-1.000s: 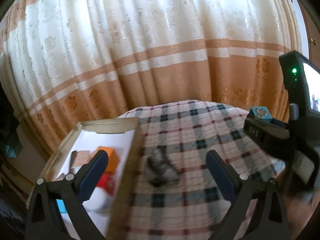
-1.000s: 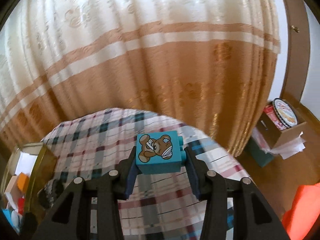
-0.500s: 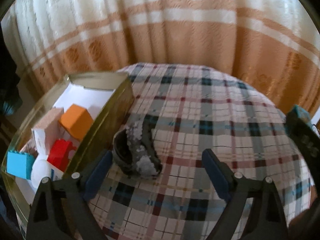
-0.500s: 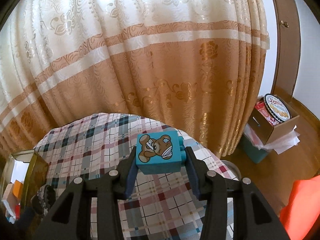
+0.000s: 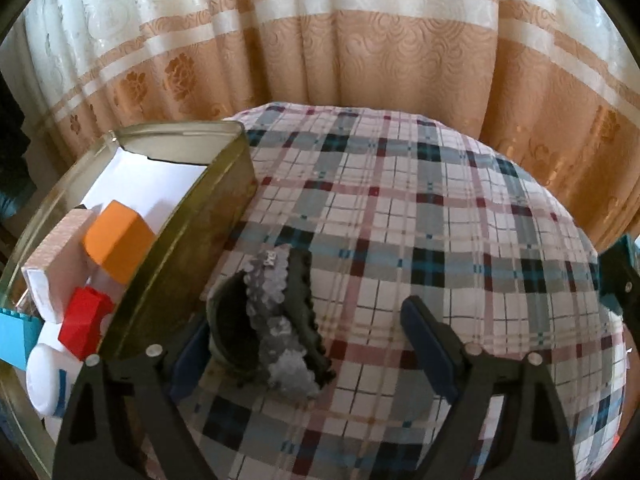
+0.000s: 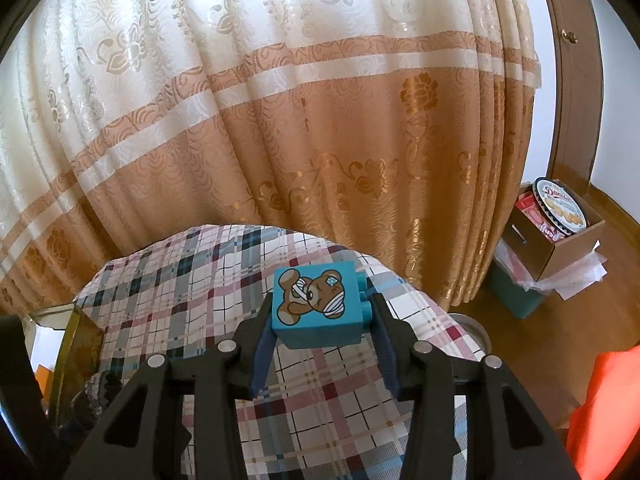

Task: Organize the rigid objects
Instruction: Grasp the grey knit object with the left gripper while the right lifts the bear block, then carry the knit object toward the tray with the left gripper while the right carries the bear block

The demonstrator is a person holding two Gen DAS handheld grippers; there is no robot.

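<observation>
A dark fabric piece with silver sequins [image 5: 276,320] lies on the checked cloth [image 5: 440,216] beside a gold tin [image 5: 188,240]. My left gripper [image 5: 304,320] straddles it with the jaws closing. The left finger is close against its side and the right finger [image 5: 428,340] stands well apart, so nothing is gripped. My right gripper [image 6: 322,320] is shut on a teal toy brick with a bandaged bear [image 6: 314,304], held above the cloth. The tin holds an orange block [image 5: 116,240], a pink box [image 5: 56,264], a red brick [image 5: 84,324] and a blue brick [image 5: 16,336].
The tin [image 6: 76,344] fills the table's left side. A curtain [image 5: 360,60] hangs close behind the round table. On the floor at the right stands a cardboard box with a biscuit tin [image 6: 560,208]. The right gripper's body [image 5: 624,280] shows at the right edge.
The left gripper has sunk and tipped down onto the sequined piece, which now lies between its slightly narrower jaws. The right gripper keeps its hold on the bear brick, almost still.
</observation>
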